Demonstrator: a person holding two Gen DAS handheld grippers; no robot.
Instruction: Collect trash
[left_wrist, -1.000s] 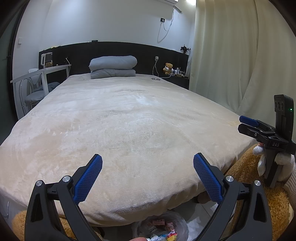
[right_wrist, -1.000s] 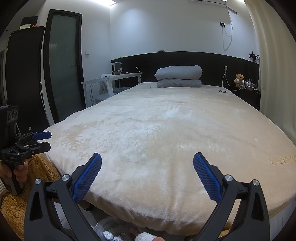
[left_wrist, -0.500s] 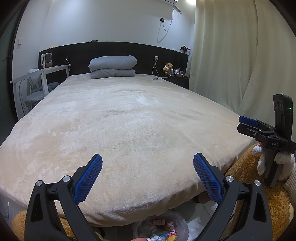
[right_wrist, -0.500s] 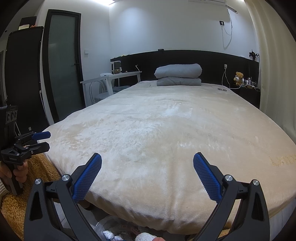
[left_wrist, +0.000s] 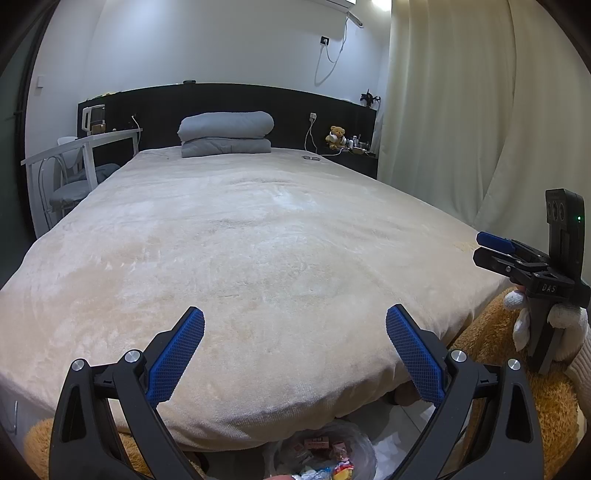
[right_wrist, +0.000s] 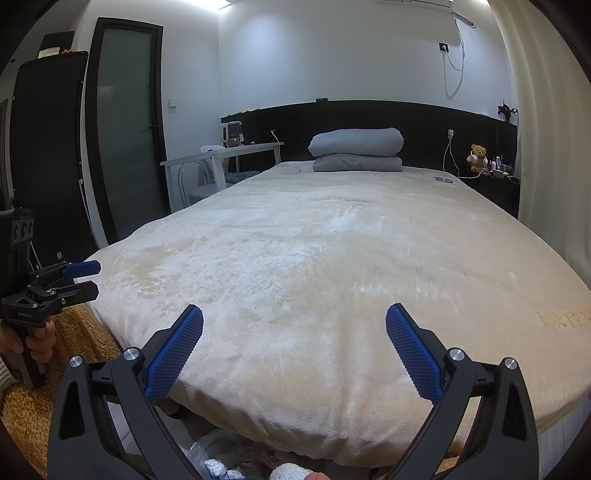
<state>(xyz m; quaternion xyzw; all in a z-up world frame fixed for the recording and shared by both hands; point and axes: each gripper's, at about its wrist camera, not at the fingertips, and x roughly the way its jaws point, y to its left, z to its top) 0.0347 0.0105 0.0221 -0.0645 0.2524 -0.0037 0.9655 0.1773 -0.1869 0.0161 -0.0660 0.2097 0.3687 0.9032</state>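
Note:
A clear plastic trash bag (left_wrist: 325, 454) holding several wrappers sits on the floor at the foot of the bed, below both grippers; it also shows in the right wrist view (right_wrist: 229, 461). My left gripper (left_wrist: 294, 325) is open and empty above the bed's foot edge. My right gripper (right_wrist: 294, 323) is open and empty at about the same height. The right gripper shows at the right of the left wrist view (left_wrist: 491, 247), and the left gripper shows at the left of the right wrist view (right_wrist: 86, 277). I see no loose trash on the blanket.
A wide bed with a cream blanket (left_wrist: 258, 240) fills the view, with folded grey bedding (left_wrist: 226, 133) at the head. A white desk and chair (left_wrist: 74, 162) stand left, curtains (left_wrist: 480, 110) right, and a dark door (right_wrist: 125, 125) far left. My brown fleece clothing (left_wrist: 517, 369) is below.

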